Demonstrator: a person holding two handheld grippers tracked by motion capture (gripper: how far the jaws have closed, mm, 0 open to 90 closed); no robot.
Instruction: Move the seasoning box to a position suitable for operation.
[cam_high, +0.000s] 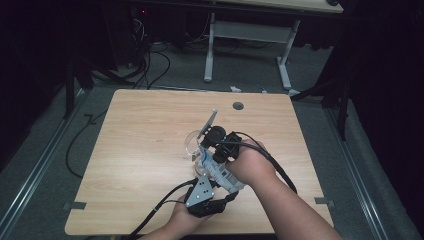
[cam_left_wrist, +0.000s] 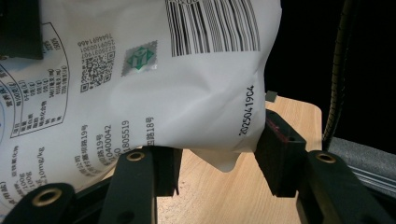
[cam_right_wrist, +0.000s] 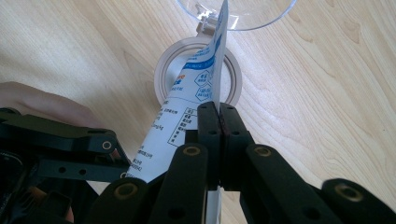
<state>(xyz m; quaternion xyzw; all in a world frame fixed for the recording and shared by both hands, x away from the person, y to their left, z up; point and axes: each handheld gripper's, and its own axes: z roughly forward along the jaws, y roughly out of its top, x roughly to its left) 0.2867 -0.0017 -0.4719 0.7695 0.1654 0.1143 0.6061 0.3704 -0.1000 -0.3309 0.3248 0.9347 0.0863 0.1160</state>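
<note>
A white printed pouch (cam_left_wrist: 187, 93) with a barcode hangs between both grippers over the wooden table (cam_high: 140, 130). My left gripper (cam_left_wrist: 217, 158) is shut on its bulging lower part, with the pads (cam_left_wrist: 280, 149) pressed to its sides. My right gripper (cam_right_wrist: 217, 112) is shut on the pouch's thin edge (cam_right_wrist: 187, 93), and the pouch tip points at a clear cup (cam_right_wrist: 243, 14). A beige ring (cam_right_wrist: 233, 74) lies on the table under the pouch. In the high view the pouch (cam_high: 206, 161) sits between the left gripper (cam_high: 212, 175) and the right gripper (cam_high: 210, 150), beside the cup (cam_high: 191, 142).
A round cable hole (cam_high: 238, 105) sits near the table's far edge. Beyond the table stands another desk on white legs (cam_high: 208, 50), with cables (cam_high: 150, 65) on the floor. Each gripper's cable trails back toward the person.
</note>
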